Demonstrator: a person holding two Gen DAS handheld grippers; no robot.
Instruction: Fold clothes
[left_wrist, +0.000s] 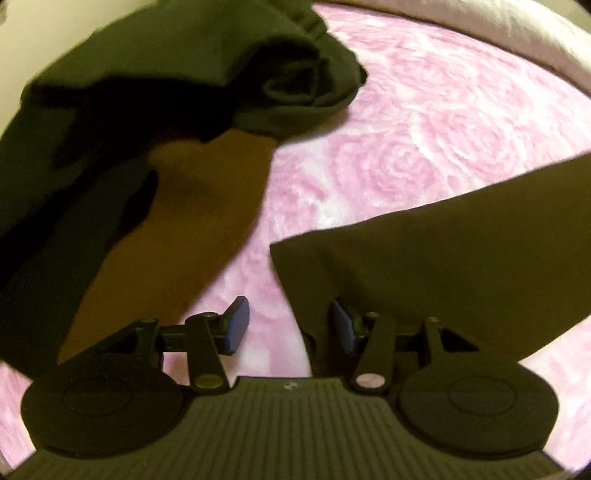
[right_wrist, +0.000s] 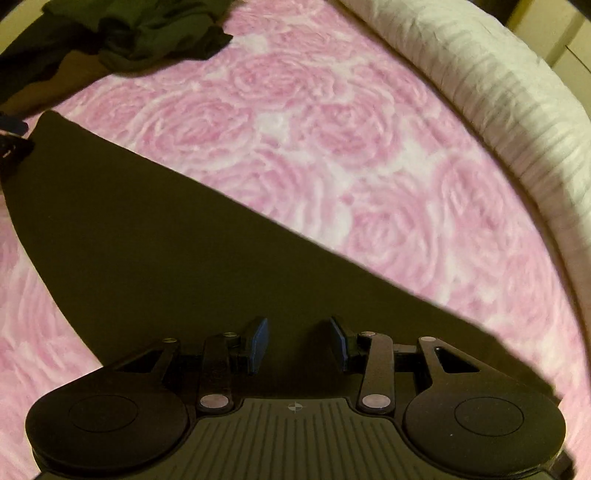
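Two grippers work a dark cloth (right_wrist: 166, 240) spread on a pink rose blanket (right_wrist: 332, 129): left gripper (left_wrist: 288, 325) gapes at its corner, right gripper (right_wrist: 299, 343) parted above it. Crumpled clothes (left_wrist: 166, 74) lie beyond, near a white pillow (right_wrist: 498, 92).

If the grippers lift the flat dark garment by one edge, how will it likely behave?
The dark garment lies flat with straight edges on the pink rose blanket, so it is probably thin and will likely droop. The crumpled clothes pile suggests similar fabric bunches easily. The plush blanket may drag on it. Both the left gripper and right gripper are open.
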